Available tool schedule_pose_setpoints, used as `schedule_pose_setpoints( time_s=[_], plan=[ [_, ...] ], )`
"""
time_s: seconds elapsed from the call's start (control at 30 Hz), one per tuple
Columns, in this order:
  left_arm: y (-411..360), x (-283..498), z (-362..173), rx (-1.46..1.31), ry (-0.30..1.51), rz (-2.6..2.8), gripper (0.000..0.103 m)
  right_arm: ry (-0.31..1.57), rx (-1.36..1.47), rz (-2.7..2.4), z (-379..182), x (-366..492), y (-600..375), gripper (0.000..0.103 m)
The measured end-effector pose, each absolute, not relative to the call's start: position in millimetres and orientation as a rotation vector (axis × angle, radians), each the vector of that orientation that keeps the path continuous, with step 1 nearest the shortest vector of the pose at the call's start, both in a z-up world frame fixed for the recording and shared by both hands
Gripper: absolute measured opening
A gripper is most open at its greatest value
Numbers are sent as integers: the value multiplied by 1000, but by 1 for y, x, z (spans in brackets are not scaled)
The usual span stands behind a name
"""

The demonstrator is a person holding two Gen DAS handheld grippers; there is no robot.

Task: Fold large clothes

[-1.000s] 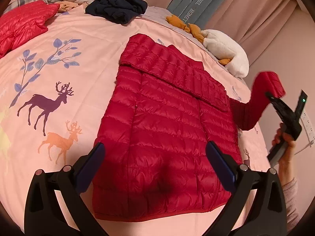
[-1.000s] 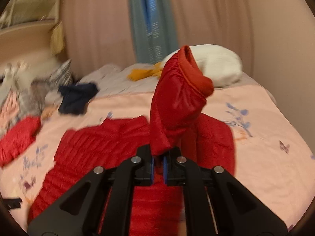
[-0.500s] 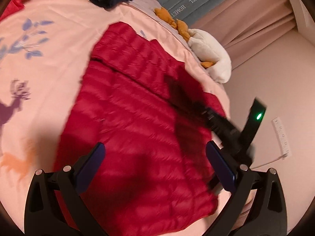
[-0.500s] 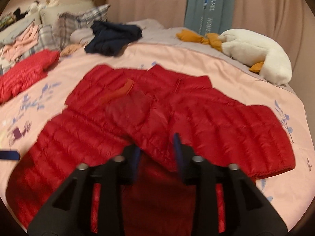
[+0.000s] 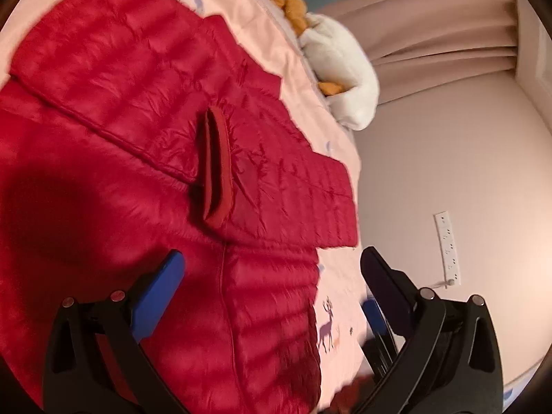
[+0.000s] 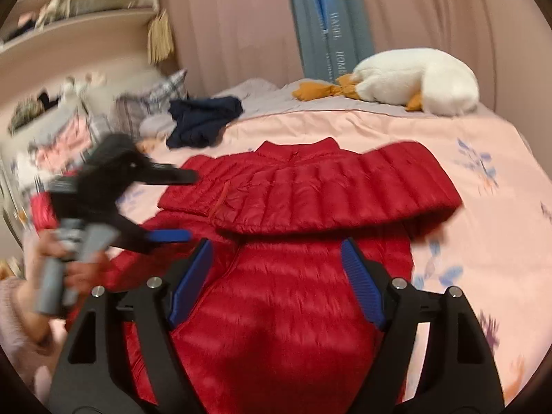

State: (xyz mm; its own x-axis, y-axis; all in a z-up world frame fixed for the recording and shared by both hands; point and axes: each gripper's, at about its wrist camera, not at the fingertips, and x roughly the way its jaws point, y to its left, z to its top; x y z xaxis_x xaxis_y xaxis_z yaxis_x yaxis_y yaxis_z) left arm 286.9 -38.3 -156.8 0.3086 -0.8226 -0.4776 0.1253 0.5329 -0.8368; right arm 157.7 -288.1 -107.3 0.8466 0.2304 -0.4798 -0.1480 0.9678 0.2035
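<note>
Over on the left, against the headboard end of the bed, sit a plaid pillow (image 6: 151,103) and a heap of dark navy clothes (image 6: 203,120). A person's hand (image 6: 74,265) grips the left gripper (image 6: 188,203) there, blurred, above the near left edge of the red puffer jacket (image 6: 310,276); its two fingers stand wide apart with nothing between them. From its own camera the blue pad (image 5: 158,296) of one finger hangs over the quilted body of the jacket, the other over the pink bedspread (image 5: 338,276) with its little deer print (image 5: 327,324).

The jacket lies flat in the middle of the bed, collar towards the far curtains. One sleeve (image 6: 345,193) is folded across the chest, its cuff (image 5: 215,169) ending just short of the middle.

The right gripper (image 6: 276,276) hovers low over the jacket's lower half. Its jaws have just been opening and now stand apart, and nothing is between the ribbed blue pads (image 6: 362,286); the fabric lies beneath them.

To the right, the bare bedspread runs to the edge. At the far right corner lies a white plush goose (image 6: 414,82) with orange feet, in front of a blue-grey curtain (image 6: 324,24).
</note>
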Motion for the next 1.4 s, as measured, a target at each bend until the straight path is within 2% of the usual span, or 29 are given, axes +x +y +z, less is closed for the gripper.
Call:
schedule_pose_setpoints(
  time_s=[0.13,0.17,0.23,0.3,0.33,0.4,0.5,0.63,0.83,0.93,1.1,1.4],
  plan=[
    [-55,303,-170,-803,1091,-663,101,525,189,177,-115,142,-302,78],
    [-58,306,-170,-800,1084,-651,97,529,201,179,-117,139,-306,78],
    [-63,311,-169,-788,1073,-622,82,542,229,175,-123,135,-314,78],
    [-66,317,-171,-789,1078,-602,56,544,238,166,-126,133,-319,78],
    [-67,320,-173,-788,1084,-582,49,543,245,164,-127,132,-321,78],
    [-68,323,-176,-791,1086,-565,27,542,264,160,-129,129,-326,78],
    [-63,322,-174,-779,1070,-544,14,538,275,139,-130,124,-331,78],
    [-63,323,-137,-695,974,-543,11,531,290,121,-128,117,-336,78],
    [-41,326,-50,-601,758,-506,11,528,314,106,-129,112,-341,78],
    [-16,327,-31,-594,711,-462,11,536,325,111,-132,113,-341,78],
    [25,326,-41,-629,718,-371,11,546,310,122,-132,115,-337,78],
    [60,338,-121,-607,893,-232,11,565,281,118,-130,127,-331,78]
  ],
)
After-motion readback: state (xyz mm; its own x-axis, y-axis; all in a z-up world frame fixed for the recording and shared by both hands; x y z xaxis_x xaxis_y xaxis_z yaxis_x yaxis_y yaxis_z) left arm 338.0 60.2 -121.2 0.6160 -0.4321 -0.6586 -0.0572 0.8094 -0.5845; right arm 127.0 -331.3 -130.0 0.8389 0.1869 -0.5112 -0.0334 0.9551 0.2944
